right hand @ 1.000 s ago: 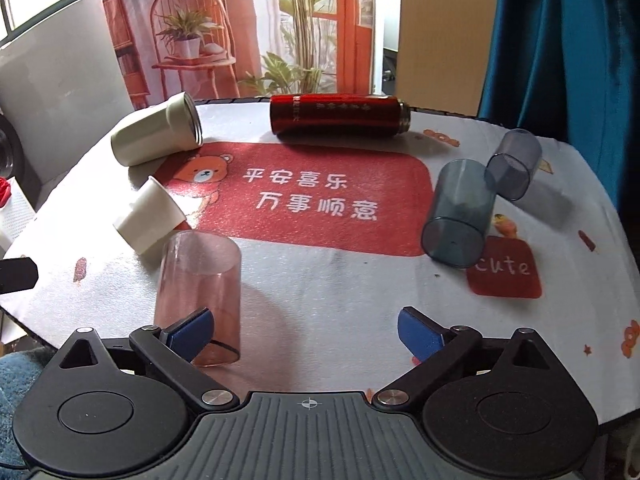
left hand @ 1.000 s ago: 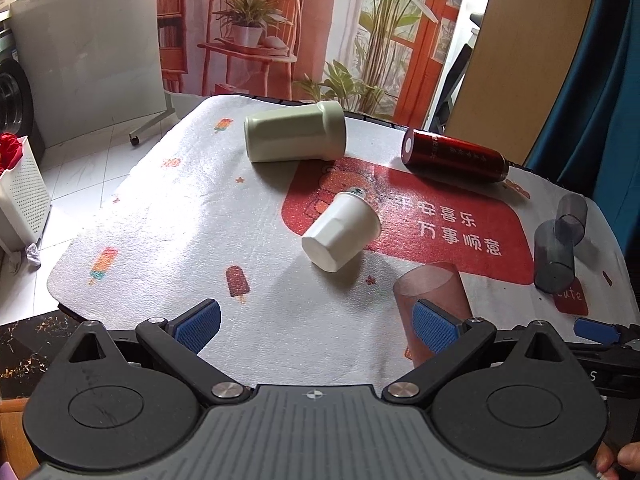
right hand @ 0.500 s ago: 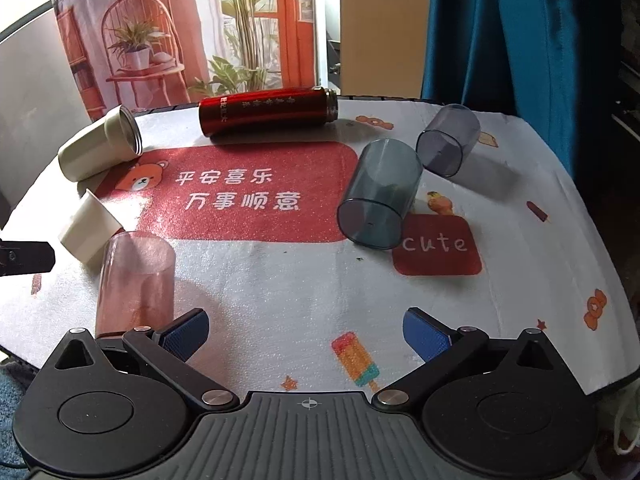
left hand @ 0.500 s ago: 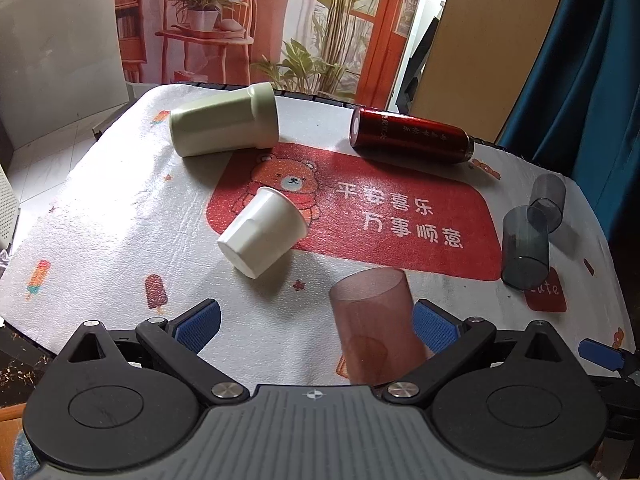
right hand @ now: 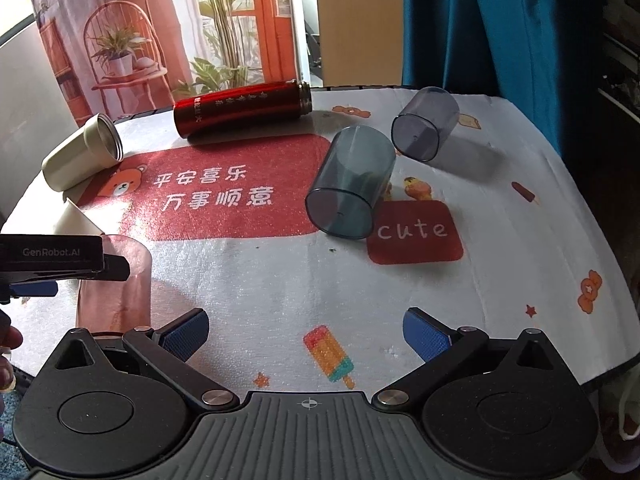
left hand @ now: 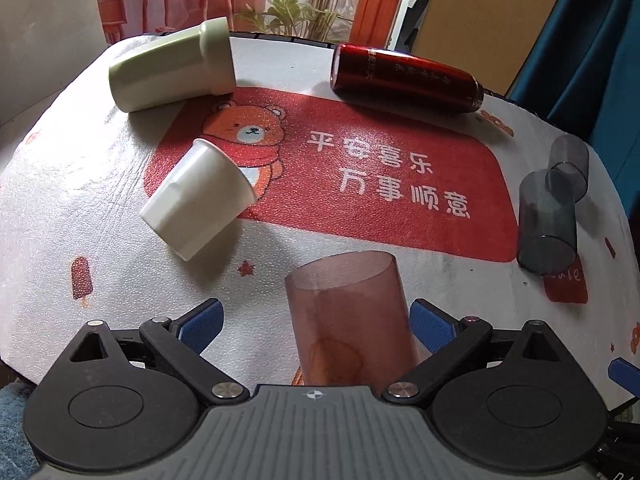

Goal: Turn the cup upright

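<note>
A translucent pink cup [left hand: 352, 320] stands mouth-down on the table's near edge, between the wide-open fingers of my left gripper [left hand: 316, 322], nearer the right finger [left hand: 430, 324]; neither finger clearly touches it. It also shows in the right wrist view [right hand: 116, 292], partly behind the left gripper's body [right hand: 52, 258]. My right gripper [right hand: 306, 334] is open and empty above the mat's front edge. A large grey-blue clear cup [right hand: 350, 188] lies on its side ahead of it.
A cream mug [left hand: 176, 68], a white paper cup [left hand: 198, 200], a red flask [left hand: 404, 78] and a small grey clear cup [right hand: 424, 122] lie on their sides on the printed mat [right hand: 280, 292]. A blue curtain [right hand: 500, 20] hangs at the right.
My left gripper moved right and forward, so the pink cup now sits between its fingers. My right gripper swung right, toward the grey-blue cup. No cup has moved.
</note>
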`<state>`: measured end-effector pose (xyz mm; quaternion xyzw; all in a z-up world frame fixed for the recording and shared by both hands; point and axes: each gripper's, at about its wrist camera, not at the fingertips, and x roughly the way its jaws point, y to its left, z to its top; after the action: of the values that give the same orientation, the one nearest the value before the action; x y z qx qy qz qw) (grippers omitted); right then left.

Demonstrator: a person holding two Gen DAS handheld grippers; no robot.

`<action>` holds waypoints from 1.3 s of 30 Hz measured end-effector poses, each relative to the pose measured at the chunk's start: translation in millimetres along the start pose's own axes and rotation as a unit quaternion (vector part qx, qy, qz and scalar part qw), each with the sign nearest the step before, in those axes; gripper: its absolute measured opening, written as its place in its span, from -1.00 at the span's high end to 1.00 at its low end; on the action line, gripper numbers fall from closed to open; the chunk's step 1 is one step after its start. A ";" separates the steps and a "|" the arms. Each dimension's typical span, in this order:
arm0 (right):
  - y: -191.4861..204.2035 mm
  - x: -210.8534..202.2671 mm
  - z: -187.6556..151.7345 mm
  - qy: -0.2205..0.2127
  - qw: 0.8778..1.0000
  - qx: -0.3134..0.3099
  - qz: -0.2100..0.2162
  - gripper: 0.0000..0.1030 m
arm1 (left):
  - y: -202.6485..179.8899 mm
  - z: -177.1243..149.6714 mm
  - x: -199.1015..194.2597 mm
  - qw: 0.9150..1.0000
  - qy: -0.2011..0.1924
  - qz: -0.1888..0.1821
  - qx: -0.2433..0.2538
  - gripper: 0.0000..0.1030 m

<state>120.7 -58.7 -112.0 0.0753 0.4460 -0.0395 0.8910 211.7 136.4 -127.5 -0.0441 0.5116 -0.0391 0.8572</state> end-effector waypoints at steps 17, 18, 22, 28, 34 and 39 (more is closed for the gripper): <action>1.4 -1.7 -3.5 0.001 1.000 0.001 0.005 -1.00 | 2.9 -10.6 6.4 0.998 0.030 -0.060 -0.013 -0.33; 1.6 -2.0 -3.4 0.001 1.000 0.000 0.005 -1.00 | 2.6 -11.6 5.1 0.998 0.027 -0.061 -0.012 -0.33; 1.6 -3.8 -2.7 -0.001 1.000 0.001 0.004 -1.00 | 3.9 -17.0 -4.0 0.998 0.006 -0.066 0.000 -0.33; 9.3 -4.3 -3.8 0.000 1.000 -0.005 0.007 -1.00 | 14.5 -26.1 -21.4 0.997 -0.033 -0.074 0.004 -0.32; 21.5 -3.7 -4.8 0.003 1.000 -0.020 0.010 -0.99 | 22.8 -26.3 -32.6 0.995 -0.080 -0.061 0.007 -0.32; 25.1 -2.9 -6.6 0.006 1.000 -0.025 0.010 -0.99 | 15.5 -21.7 -38.3 0.989 -0.136 -0.055 0.033 -0.32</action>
<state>117.2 -32.9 -111.1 0.0579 0.4511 -0.0188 0.8904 174.8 155.3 -106.1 -0.0485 0.3851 -0.0965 0.9165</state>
